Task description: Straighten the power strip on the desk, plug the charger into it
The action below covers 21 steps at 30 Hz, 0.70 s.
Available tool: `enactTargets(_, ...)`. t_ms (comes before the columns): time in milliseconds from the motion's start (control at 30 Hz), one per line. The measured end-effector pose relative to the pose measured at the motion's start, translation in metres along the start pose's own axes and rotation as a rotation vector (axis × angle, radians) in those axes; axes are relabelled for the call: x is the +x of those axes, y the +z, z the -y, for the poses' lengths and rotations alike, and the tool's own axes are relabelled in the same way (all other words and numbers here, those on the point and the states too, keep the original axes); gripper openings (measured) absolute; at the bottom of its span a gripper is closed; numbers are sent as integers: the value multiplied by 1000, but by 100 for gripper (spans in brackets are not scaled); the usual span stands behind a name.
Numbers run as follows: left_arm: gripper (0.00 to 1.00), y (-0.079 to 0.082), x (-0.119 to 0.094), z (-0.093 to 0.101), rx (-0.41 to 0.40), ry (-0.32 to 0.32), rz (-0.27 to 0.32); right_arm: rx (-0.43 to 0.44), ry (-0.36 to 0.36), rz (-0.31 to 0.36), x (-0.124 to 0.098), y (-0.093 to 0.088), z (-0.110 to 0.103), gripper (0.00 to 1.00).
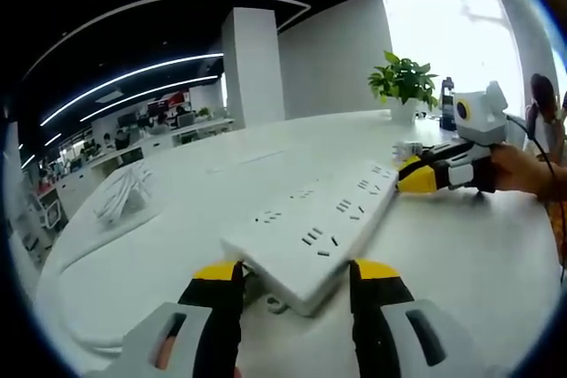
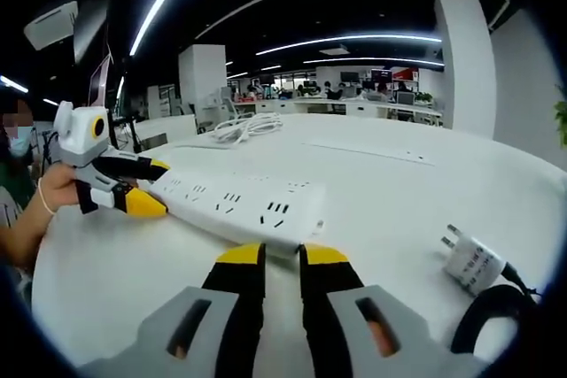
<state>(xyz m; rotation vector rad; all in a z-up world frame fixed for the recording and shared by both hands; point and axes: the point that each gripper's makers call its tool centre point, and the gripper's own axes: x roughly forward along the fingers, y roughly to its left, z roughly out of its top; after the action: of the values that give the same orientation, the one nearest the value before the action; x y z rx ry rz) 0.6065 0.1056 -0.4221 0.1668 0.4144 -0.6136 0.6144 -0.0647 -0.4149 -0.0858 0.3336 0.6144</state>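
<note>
In the left gripper view, the left claw is standing released, its yellow-tipped black jaws spread on either side of the near end of the power strip, not clearly touching it. The strip is a long, flat, white plastic bar with rows of dark sockets, lying flat on the table and running away toward the far right. At its far end the right claw is reaching in from the right, held by a hand; its yellow tips are sitting at the strip's end.

In the right gripper view, the right claw is showing its jaws nearly together, a narrow gap between them, just short of the strip; whether they are pinching anything I cannot tell. To the near right the charger is lying on the table, a small white block with metal prongs and a black cable curling from it, well apart from the strip.

The table is a broad, smooth, glossy white surface with a rounded edge. A bundle of white cable is lying at its far left, a potted plant at its far right. Beyond, an open office is stretching under curved ceiling light strips, with a white column and a bright window.
</note>
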Motion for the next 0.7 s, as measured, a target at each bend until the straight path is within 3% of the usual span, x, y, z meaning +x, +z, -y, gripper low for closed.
enactTargets(700,49,2,2,5,-2,-11,2,2,-7,-2,-5,-2,2,13)
